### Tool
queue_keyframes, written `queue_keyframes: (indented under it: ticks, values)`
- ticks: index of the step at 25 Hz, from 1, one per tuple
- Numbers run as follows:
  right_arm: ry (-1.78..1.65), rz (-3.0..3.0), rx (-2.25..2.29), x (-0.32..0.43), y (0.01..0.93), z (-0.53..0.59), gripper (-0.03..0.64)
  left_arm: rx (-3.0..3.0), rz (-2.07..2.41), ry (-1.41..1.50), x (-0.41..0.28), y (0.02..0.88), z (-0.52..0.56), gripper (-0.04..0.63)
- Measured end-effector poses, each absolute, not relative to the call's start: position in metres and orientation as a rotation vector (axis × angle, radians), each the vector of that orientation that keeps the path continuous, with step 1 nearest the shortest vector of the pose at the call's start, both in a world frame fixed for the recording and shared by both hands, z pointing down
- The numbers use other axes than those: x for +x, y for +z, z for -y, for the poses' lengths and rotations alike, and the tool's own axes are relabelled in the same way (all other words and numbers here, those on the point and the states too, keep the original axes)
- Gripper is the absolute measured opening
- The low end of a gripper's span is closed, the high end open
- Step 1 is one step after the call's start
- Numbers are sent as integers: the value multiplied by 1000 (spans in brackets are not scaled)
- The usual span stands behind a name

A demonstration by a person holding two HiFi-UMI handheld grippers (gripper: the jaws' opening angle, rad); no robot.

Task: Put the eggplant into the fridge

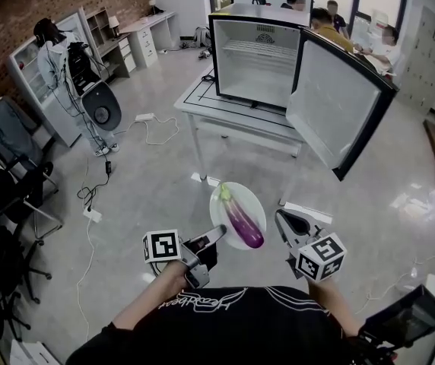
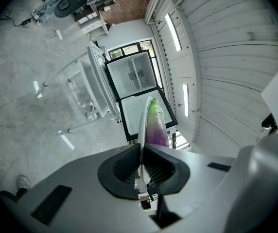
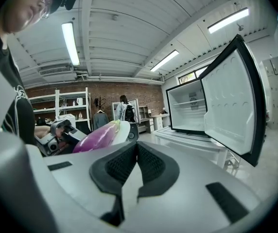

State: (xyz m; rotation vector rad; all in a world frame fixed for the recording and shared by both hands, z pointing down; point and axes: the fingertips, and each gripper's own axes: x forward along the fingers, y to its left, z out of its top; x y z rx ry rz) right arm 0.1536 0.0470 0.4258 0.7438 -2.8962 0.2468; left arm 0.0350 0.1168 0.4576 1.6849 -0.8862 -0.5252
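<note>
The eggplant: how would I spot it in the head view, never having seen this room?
Find the open white fridge on its table, then look down toward the person. The left gripper pinches the rim of a white plate, and the eggplant lies on it: long, glossy purple with a pale green end, unlike the plain white plate under it.

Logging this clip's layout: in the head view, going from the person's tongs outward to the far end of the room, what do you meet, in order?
The plate with the eggplant on it → table → fridge, its door open → people behind the fridge.
</note>
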Motion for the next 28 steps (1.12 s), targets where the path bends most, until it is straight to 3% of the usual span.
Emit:
queue_keyframes:
  ticks: [15,28]
  values:
    - [215,2918,736,141,425,-15,8,1692,927,-551,18,452,-86,26]
    - [209,2878,814,110,436,68,8,1691,869,-542,-21,464,5,26]
